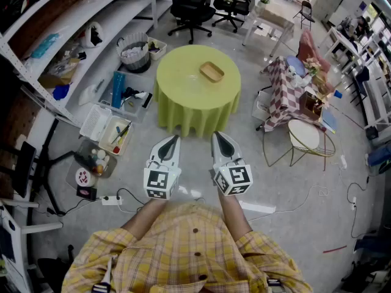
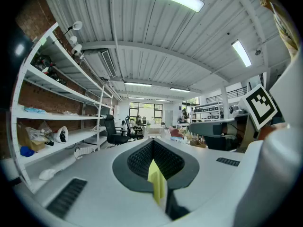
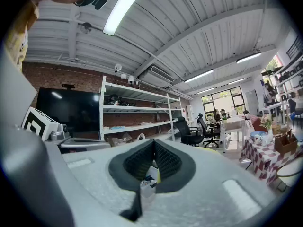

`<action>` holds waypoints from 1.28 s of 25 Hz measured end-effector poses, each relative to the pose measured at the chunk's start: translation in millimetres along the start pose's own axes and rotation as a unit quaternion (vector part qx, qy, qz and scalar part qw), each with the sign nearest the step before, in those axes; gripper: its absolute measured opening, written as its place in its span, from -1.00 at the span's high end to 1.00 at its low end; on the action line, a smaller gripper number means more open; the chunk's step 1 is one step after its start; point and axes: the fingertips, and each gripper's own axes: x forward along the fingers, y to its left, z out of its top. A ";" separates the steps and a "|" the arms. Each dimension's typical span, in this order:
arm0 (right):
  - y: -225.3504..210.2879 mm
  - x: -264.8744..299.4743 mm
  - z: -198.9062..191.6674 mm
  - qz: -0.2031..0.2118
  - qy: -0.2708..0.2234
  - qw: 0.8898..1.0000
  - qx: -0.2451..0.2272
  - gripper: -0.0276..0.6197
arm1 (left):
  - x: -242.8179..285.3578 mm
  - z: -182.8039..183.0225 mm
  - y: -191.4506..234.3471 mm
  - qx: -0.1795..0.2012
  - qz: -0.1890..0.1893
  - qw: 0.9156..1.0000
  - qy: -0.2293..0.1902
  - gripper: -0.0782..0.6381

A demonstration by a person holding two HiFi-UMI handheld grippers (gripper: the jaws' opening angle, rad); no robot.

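Open floor (image 1: 195,163) ahead up to round table (image 1: 197,84), storage bins (image 1: 110,127) crowding left, wire stool (image 1: 303,136) at right
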 end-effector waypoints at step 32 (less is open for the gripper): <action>-58.5 -47.6 -10.8 0.045 -0.001 0.999 0.003 0.92 | 6.8 -16.2 -79.9 -0.014 0.071 0.997 0.010 0.77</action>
